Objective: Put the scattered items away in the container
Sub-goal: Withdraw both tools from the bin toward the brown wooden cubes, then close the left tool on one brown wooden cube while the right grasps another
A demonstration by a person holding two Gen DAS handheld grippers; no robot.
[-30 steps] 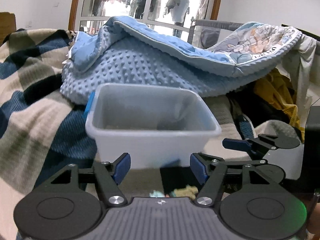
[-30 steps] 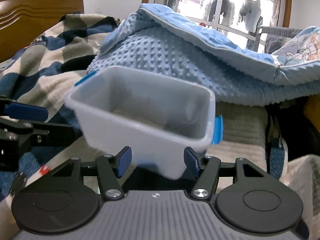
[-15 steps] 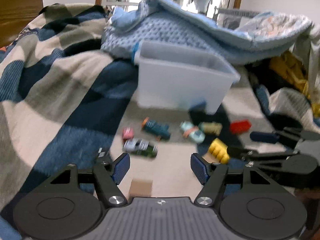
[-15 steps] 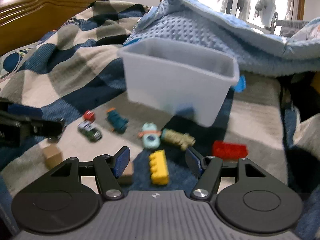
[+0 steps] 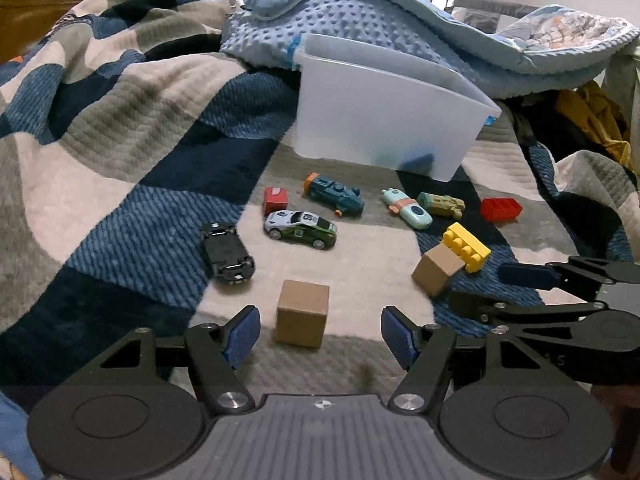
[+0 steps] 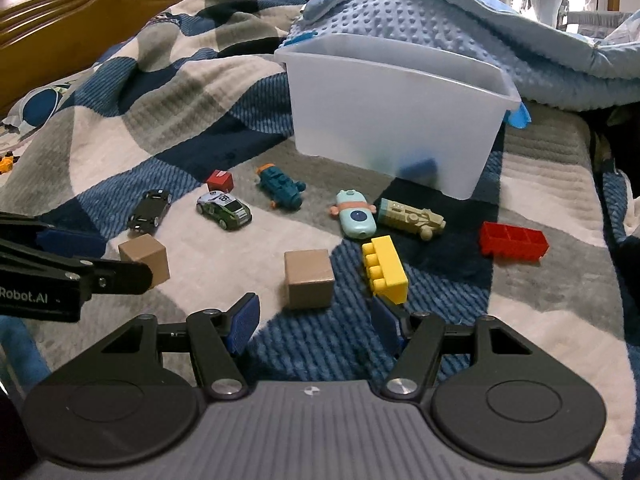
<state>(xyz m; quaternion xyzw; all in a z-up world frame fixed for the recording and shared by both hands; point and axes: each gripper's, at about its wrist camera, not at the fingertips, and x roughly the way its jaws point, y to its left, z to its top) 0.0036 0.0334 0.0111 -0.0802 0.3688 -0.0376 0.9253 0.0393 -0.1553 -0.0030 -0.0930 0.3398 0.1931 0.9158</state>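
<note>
A translucent white bin (image 5: 384, 116) (image 6: 396, 120) stands on the checked blanket with something blue inside. In front of it lie scattered toys: a black car (image 5: 226, 252), a green-white race car (image 5: 300, 229) (image 6: 224, 210), a small red block (image 5: 275, 200), a teal toy (image 5: 334, 194), a mint toy (image 6: 356, 218), a tan toy (image 6: 412, 218), a yellow brick (image 6: 386, 270), a red brick (image 6: 514, 240). One brown cube (image 5: 303, 313) sits just ahead of my open left gripper (image 5: 320, 332). Another brown cube (image 6: 309, 279) sits just ahead of my open right gripper (image 6: 314, 322).
A bumpy light-blue blanket (image 5: 360, 20) is heaped behind the bin. A wooden headboard (image 6: 80, 20) stands at far left. Dark and yellow clothes (image 5: 592, 120) lie at the right. Each gripper shows at the edge of the other's view.
Both grippers have pulled back and away from the bin. The scattered toys in front of it have come into view. Both stay open.
</note>
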